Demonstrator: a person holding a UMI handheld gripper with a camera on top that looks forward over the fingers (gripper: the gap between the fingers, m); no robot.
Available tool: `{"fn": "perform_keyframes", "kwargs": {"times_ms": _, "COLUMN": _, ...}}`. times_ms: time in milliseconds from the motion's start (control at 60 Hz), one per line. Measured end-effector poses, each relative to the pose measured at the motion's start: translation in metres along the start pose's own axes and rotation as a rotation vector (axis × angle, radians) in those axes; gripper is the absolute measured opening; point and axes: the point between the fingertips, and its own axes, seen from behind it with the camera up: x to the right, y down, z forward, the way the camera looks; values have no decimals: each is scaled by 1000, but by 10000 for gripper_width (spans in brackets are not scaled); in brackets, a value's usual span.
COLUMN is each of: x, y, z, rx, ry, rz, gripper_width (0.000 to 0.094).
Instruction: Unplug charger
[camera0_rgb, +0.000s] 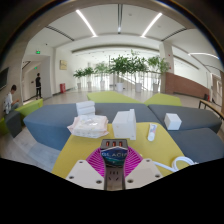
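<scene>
Two pink pads sit at the bottom centre of the frame, and between them the jaws (113, 160) look closed right down on a small dark object with pale markings, possibly the charger (114, 155) itself, though I can't make it out for sure. No socket or cable run is clearly visible, so where it plugs in stays unknown.

Just ahead lies the yellow tabletop (85, 150), with grey upholstered seating wrapped around it. On it: a clear plastic bag (88, 125) left of centre, a white box (124, 124) in the middle, a slim white item (152, 130) to its right, and another white box (173, 121) further right. A white looped piece, maybe a cord (183, 161), curls at lower right.

Risk, as I judge it: pulling at an angle could let the grip slip, or a trailing cord could snag and drag those light boxes.

Far back, potted trees (125, 68) line the hall, and a person (38, 85) stands at upper left, well clear.
</scene>
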Motion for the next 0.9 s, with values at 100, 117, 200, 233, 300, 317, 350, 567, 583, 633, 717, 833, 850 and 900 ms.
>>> {"fn": "perform_keyframes", "kwargs": {"times_ms": 100, "x": -3, "y": -11, "z": -10, "rx": -4, "ry": -20, "rz": 6, "gripper_width": 191}}
{"fn": "perform_keyframes", "kwargs": {"times_ms": 117, "x": -1, "y": -21, "z": -12, "rx": 21, "ry": -20, "rz": 7, "gripper_width": 191}}
{"fn": "perform_keyframes", "kwargs": {"times_ms": 200, "x": 11, "y": -79, "z": -47, "rx": 152, "ry": 26, "rz": -19, "gripper_width": 190}}
{"fn": "perform_keyframes", "kwargs": {"times_ms": 233, "x": 14, "y": -95, "z": -59, "rx": 176, "ry": 26, "rz": -9, "gripper_width": 189}}
{"fn": "perform_keyframes", "kwargs": {"times_ms": 300, "x": 27, "y": -116, "z": -76, "rx": 200, "ry": 35, "rz": 23, "gripper_width": 189}}
{"fn": "perform_keyframes", "kwargs": {"times_ms": 317, "x": 32, "y": -120, "z": -78, "rx": 198, "ry": 40, "rz": 22, "gripper_width": 189}}
{"fn": "perform_keyframes", "kwargs": {"times_ms": 350, "x": 41, "y": -125, "z": -87, "rx": 202, "ry": 56, "rz": 13, "gripper_width": 189}}
{"fn": "perform_keyframes", "kwargs": {"times_ms": 567, "x": 101, "y": -52, "z": -101, "rx": 17, "ry": 124, "rz": 6, "gripper_width": 191}}
{"fn": "perform_keyframes", "kwargs": {"times_ms": 583, "x": 103, "y": -36, "z": -95, "rx": -6, "ry": 123, "rz": 5, "gripper_width": 192}}
{"fn": "perform_keyframes", "kwargs": {"times_ms": 633, "x": 112, "y": -7, "z": -94, "rx": -77, "ry": 116, "rz": 6, "gripper_width": 197}}
{"fn": "perform_keyframes", "kwargs": {"times_ms": 717, "x": 120, "y": 41, "z": -84, "rx": -181, "ry": 126, "rz": 1, "gripper_width": 202}}
{"fn": "perform_keyframes", "kwargs": {"times_ms": 833, "x": 122, "y": 85, "z": -70, "rx": -265, "ry": 114, "rz": 6, "gripper_width": 218}}
{"fn": "perform_keyframes", "kwargs": {"times_ms": 850, "x": 122, "y": 83, "z": -69, "rx": -251, "ry": 116, "rz": 1, "gripper_width": 231}}
{"fn": "perform_keyframes", "kwargs": {"times_ms": 900, "x": 122, "y": 80, "z": -67, "rx": -240, "ry": 118, "rz": -28, "gripper_width": 260}}
